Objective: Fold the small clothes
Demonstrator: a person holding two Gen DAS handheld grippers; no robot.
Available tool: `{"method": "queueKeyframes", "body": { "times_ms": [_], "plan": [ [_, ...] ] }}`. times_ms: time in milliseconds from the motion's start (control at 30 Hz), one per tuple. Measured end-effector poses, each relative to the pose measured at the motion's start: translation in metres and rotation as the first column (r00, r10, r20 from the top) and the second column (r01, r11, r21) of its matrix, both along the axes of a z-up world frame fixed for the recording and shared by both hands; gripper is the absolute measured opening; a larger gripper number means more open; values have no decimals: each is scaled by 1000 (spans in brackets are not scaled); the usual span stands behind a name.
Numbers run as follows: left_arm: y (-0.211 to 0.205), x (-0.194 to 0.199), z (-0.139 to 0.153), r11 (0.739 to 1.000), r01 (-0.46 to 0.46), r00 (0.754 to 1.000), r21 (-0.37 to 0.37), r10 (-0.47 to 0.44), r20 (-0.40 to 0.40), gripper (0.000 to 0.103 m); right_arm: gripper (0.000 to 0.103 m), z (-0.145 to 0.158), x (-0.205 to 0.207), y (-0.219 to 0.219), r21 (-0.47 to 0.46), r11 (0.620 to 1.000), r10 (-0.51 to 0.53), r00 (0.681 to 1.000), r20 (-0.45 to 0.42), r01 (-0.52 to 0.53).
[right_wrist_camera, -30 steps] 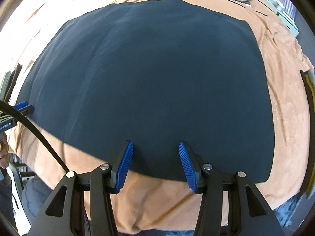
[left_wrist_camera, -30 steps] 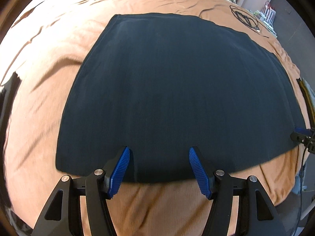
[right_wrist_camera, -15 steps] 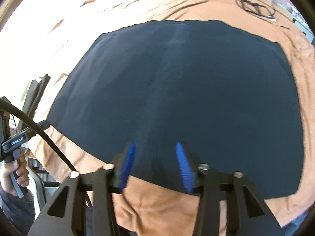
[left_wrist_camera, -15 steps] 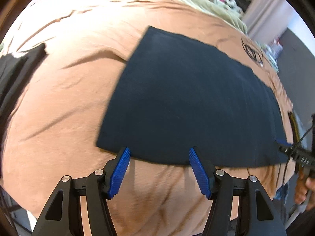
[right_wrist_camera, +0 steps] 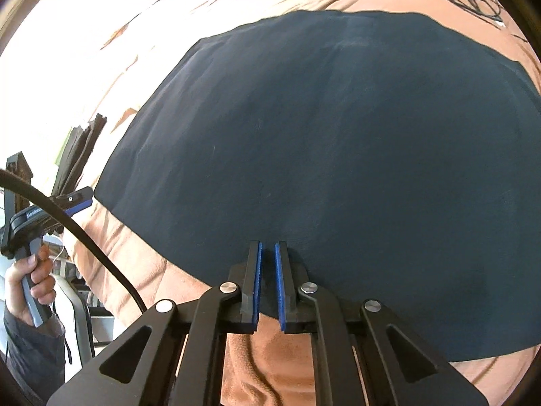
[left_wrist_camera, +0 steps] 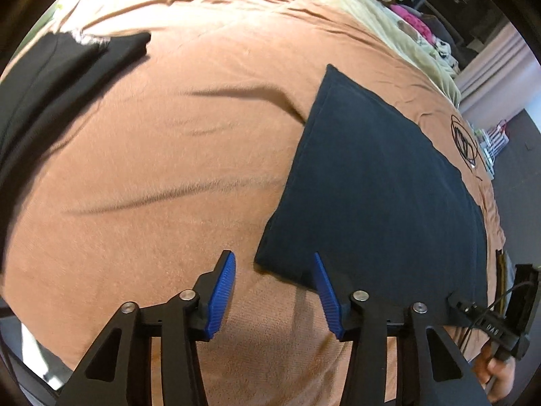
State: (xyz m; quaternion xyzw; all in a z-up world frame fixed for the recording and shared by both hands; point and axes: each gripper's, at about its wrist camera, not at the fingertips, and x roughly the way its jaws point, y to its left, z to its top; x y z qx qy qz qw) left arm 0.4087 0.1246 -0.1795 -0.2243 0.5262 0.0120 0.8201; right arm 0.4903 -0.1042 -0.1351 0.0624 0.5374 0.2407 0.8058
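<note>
A dark navy cloth (left_wrist_camera: 378, 182) (right_wrist_camera: 321, 128) lies flat on the brown blanket (left_wrist_camera: 152, 176). In the left wrist view my left gripper (left_wrist_camera: 273, 257) hovers at the cloth's near left corner. That corner sits between the blue pads (left_wrist_camera: 223, 287), which are closing and do not press on it. In the right wrist view my right gripper (right_wrist_camera: 267, 244) is shut on the cloth's near edge, the fabric pinched between its pads. Each gripper also shows in the other's view: the right gripper (left_wrist_camera: 487, 318) at the cloth's far end and the left gripper (right_wrist_camera: 72, 201) at the left corner.
A black garment (left_wrist_camera: 50, 77) lies at the blanket's far left. A coiled black cable (left_wrist_camera: 465, 142) rests beyond the cloth. Pale green bedding and pink items (left_wrist_camera: 409, 20) sit at the back. A hand (right_wrist_camera: 30, 270) holds the left gripper's handle past the bed's near edge.
My left gripper slid left along the near edge to the cloth's corner and its jaws narrowed. My right gripper came down onto the near edge and shut on it.
</note>
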Motion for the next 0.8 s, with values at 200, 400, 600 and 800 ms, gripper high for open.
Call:
{"method": "queueKeyframes", "body": {
  "times_ms": [200, 400, 600, 800],
  "plan": [
    [5, 4, -14, 999, -26, 999, -46, 25, -28, 39, 4, -4, -5, -10, 26, 1000, -9, 1000, -16, 10],
    [11, 4, -21, 995, -41, 999, -95, 40, -15, 37, 4, -6, -10, -7, 31, 999, -20, 999, -27, 21],
    [15, 1, -26, 990, -28, 999, -137, 30, 12, 18, 1, -5, -14, -4, 23, 999, -34, 998, -52, 35],
    [11, -3, -15, 996, -16, 999, -93, 21, 47, 11, 1, 7, 1, -7, 5, 998, -66, 997, -50, 66]
  ]
}}
